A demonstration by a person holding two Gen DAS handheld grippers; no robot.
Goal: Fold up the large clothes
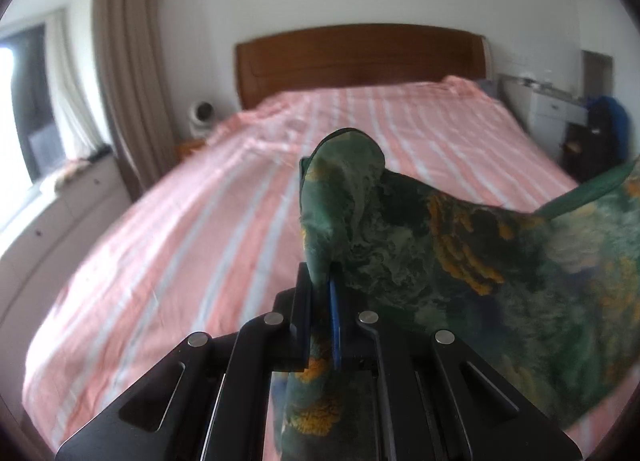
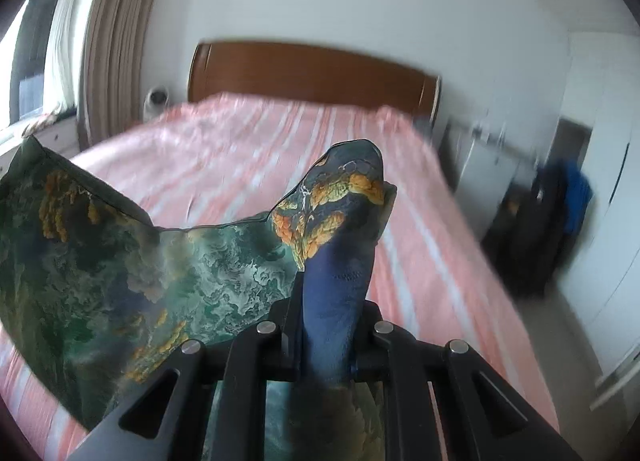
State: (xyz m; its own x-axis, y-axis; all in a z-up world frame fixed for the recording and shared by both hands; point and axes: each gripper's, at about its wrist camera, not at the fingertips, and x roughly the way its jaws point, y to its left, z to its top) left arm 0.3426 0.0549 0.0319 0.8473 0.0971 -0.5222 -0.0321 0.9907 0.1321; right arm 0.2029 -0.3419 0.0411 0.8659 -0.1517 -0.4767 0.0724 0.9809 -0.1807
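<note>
A large green cloth with orange and blue print hangs in the air above the bed, stretched between both grippers. My left gripper is shut on one corner of it; the cloth bunches over the fingers and hides their tips. From there the fabric spreads away to the right. My right gripper is shut on another corner of the same cloth, which wraps over its fingers and sags off to the left. Both grippers point towards the headboard.
A bed with a pink striped cover fills the space below and ahead, with a wooden headboard at the far end. A brown curtain and window are at the left. White drawers and a dark bag stand at the right.
</note>
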